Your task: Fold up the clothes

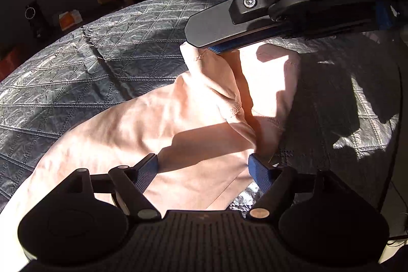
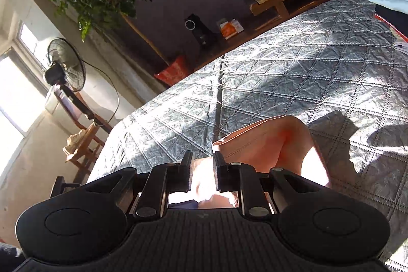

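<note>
2 grippers work a pink garment (image 1: 142,129) lying on the grey quilted cover (image 1: 63,83). Left gripper (image 1: 204,166) hangs spread wide over the cloth, gripping nothing. Right gripper (image 1: 204,49) pinches a raised corner of the garment, lifting it.

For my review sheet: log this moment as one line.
task: fold clothes | left gripper: open over pink garment | right gripper: pinching lifted garment edge | surface: grey quilted cover | fold: not finished
</note>
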Demonstrator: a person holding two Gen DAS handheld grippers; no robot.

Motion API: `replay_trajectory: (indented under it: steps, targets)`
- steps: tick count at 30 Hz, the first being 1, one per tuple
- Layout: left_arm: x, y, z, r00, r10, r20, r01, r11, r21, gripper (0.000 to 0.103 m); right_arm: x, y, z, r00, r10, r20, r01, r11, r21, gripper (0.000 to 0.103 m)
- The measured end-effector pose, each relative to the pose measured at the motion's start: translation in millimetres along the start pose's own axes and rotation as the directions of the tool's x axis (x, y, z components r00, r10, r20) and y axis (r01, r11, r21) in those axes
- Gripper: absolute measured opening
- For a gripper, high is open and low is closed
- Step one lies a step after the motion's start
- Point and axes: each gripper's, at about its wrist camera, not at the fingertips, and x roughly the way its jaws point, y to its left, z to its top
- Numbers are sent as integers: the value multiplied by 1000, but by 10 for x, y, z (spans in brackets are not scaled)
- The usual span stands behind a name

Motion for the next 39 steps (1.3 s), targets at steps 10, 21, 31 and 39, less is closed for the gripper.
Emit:
replay_trajectory:
  steps: [10,21,31,39]
  targets:
    - [-43,49,-47,1000,0,-9,0,1000,0,77,-95,-803,-481,992,-126,-19,119,867,485,74]
    - [-33,43,-51,1000,-10,-21,11,1000,7,84,397,-407,-284,954,-298,19,292,944,151,84]
    - [-30,18,-86,999,-14,-30,15,1000,21,98,427,-536,-193,974,-221,40,210,958,194,18]
    - [-121,167,16,996,-70,-51,66,995,-72,77,434,35,-29,989,-105,107,116,988,-105,17]
